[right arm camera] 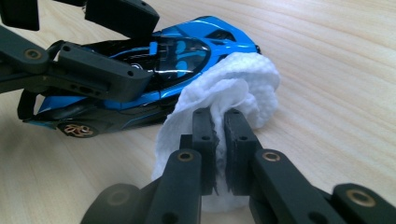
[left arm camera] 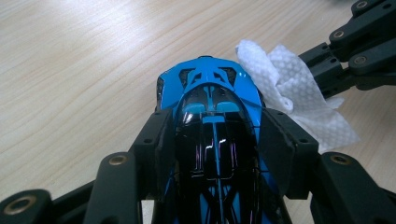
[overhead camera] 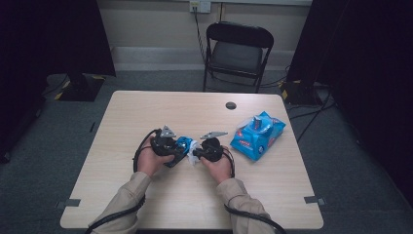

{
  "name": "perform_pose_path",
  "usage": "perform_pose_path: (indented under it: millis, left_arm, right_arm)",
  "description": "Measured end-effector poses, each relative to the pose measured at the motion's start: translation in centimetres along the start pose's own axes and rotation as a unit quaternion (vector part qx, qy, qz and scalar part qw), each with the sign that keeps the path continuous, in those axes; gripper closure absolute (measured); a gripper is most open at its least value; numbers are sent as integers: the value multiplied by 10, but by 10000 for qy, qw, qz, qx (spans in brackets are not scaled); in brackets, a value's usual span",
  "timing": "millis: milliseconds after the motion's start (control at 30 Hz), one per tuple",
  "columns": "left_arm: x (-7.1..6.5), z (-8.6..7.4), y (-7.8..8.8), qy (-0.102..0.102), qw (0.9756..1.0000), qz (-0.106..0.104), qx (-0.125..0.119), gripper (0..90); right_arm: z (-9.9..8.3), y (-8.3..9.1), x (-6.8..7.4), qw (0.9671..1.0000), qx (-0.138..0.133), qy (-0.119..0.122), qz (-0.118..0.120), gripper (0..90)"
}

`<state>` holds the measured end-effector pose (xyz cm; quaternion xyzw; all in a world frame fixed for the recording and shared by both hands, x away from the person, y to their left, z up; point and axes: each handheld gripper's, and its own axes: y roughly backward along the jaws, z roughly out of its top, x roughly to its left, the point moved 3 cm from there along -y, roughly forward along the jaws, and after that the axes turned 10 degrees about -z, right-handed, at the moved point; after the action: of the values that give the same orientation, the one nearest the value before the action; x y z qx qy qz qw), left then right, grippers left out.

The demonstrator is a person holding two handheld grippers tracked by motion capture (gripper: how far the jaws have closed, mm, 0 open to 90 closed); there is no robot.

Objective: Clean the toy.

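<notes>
**Toy car gripped, wipe pressed to its front**

Mid-table, a little toward the near edge, the left gripper (overhead camera: 171, 148) is clamped on the sides of the blue toy car (left arm camera: 210, 121). The right gripper (right arm camera: 219, 135) has its jaws pinched together on a white wipe (right arm camera: 229, 88), which touches the car's front end. Bare table (overhead camera: 146, 107) lies open to the left and far side. To the right, just beside the right hand, sits a blue wipes pack (overhead camera: 257, 135), well inside the right edge. A black chair (overhead camera: 237, 51) stands beyond the far edge.
</notes>
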<state>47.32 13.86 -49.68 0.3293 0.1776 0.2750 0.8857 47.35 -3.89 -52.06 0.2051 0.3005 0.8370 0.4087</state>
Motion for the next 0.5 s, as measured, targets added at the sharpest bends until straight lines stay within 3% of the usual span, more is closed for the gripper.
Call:
perform_pose_path:
  millis: [500]
  left_arm:
    - [-1,0,1,110,9999,18,-13,464]
  right_arm:
    - [-7,1,35,9987,25,203,469,849]
